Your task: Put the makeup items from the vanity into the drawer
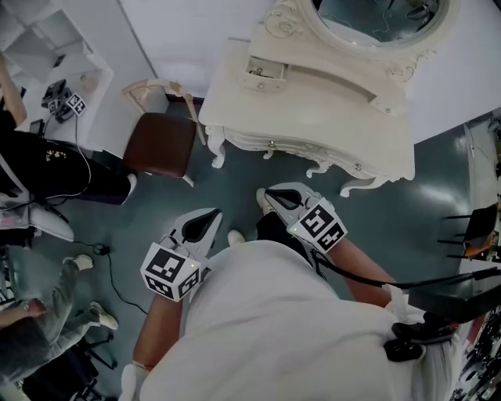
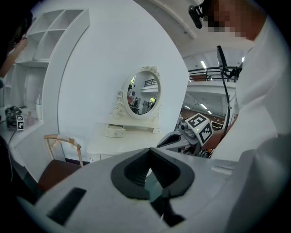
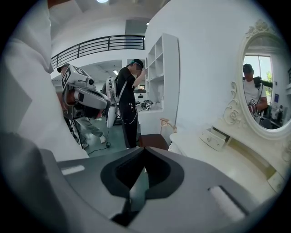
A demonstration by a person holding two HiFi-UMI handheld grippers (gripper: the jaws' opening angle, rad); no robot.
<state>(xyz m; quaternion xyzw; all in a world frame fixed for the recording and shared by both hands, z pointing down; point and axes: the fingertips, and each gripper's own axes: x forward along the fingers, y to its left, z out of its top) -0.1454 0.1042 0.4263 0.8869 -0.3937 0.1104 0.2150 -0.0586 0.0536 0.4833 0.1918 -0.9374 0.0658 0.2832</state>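
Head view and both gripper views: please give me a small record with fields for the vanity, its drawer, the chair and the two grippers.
vanity: white, with oval mirror, ahead of the person
small drawer: on the vanity top, partly open
makeup items: none can be made out
chair: brown seat, beside the vanity's left end
left gripper: fingers together, nothing between, over the floor
right gripper: fingers together, nothing between, short of the vanity
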